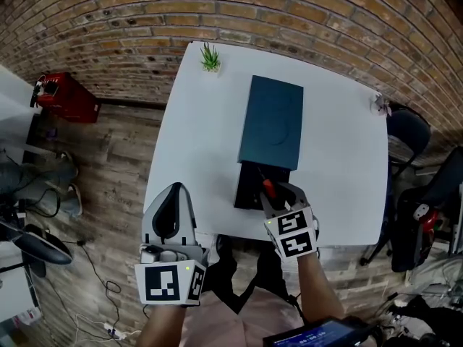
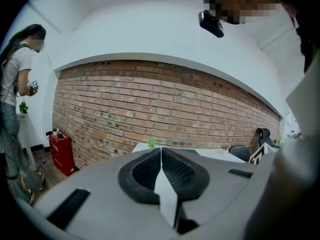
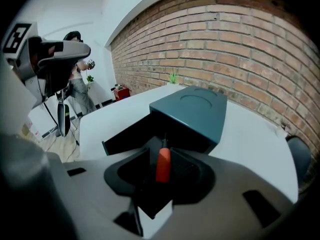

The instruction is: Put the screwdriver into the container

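A teal container (image 1: pixel 271 121) lies on the white table (image 1: pixel 340 165), its dark drawer (image 1: pixel 249 186) pulled out toward me. My right gripper (image 1: pixel 278 194) hangs over the drawer's front end. A screwdriver (image 3: pixel 163 165) with a red handle lies between its jaws, its tip pointing into the drawer (image 3: pixel 130 136). A dark gap shows beside the handle, so the right gripper (image 3: pixel 162 151) looks open around it. The handle also shows red as the screwdriver (image 1: pixel 268 188) in the head view. My left gripper (image 1: pixel 173 191) is held at the table's front left edge, pads together and nothing in it (image 2: pixel 161 151).
A small potted plant (image 1: pixel 210 56) stands at the table's far left corner and a small object (image 1: pixel 379 104) at its right corner. A brick wall runs behind. A red box (image 1: pixel 69 98) sits on the floor left, a chair (image 1: pixel 409 132) right. A person (image 2: pixel 12 84) stands far left.
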`<state>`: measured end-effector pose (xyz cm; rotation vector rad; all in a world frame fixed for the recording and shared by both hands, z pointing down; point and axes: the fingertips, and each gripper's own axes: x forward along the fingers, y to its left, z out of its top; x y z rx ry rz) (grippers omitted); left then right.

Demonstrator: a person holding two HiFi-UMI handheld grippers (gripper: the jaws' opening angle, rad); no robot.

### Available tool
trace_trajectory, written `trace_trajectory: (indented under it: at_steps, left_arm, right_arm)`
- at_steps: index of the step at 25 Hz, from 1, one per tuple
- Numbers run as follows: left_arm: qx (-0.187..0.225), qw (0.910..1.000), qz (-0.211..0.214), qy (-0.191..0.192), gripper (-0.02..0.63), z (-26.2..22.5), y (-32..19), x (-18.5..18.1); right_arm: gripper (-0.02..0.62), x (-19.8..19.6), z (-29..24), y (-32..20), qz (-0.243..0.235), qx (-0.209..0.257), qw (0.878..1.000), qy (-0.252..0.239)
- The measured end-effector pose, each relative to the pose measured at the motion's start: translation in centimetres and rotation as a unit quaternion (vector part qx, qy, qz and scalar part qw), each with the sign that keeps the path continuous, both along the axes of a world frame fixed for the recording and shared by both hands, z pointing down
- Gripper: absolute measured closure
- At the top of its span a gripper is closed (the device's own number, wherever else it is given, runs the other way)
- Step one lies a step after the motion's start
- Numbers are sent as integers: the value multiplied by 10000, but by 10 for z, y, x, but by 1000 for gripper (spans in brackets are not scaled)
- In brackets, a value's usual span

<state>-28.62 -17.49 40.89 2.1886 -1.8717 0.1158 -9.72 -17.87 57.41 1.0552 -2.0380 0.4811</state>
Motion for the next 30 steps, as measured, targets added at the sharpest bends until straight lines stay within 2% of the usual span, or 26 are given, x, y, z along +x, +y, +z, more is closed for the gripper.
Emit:
trace_trajectory:
  at_steps: [4,7,11,15,19,23,26,30]
  left_arm:
    - [137,9999,64,-4,592,-11,4,5]
    - [289,9995,147,14,592,-26,6,16]
    - [581,9979,286,-32,592,-58,11,34]
    - [1012,9939,430,-105,592,-98,7,53]
    - [1299,9900,538,-132,592,-138,14,71]
    - [1798,9819,551,-207,592,-182,13,83]
    - [2047,9769,559,-239,592,-207,17,92]
    - [2293,9716,550,-208,592,-231,23,101]
  right_arm:
    - [460,3,-29,-6,249,353,9977,-528]
    - [460,8,-64,-11,447,676,9914,-1023]
    - [481,17,-127,-14,572,1402,9797,-1313]
    - [506,22,-197,-18,557,2222,9605,-1578]
    - [514,26,-255,-7,445,2765,9441,-1740]
    - [559,37,-315,-6,382,3561,9171,-1750]
    - [594,46,-348,0,379,3939,9016,-1746]
    - [595,51,-374,9,259,4208,8902,-1725]
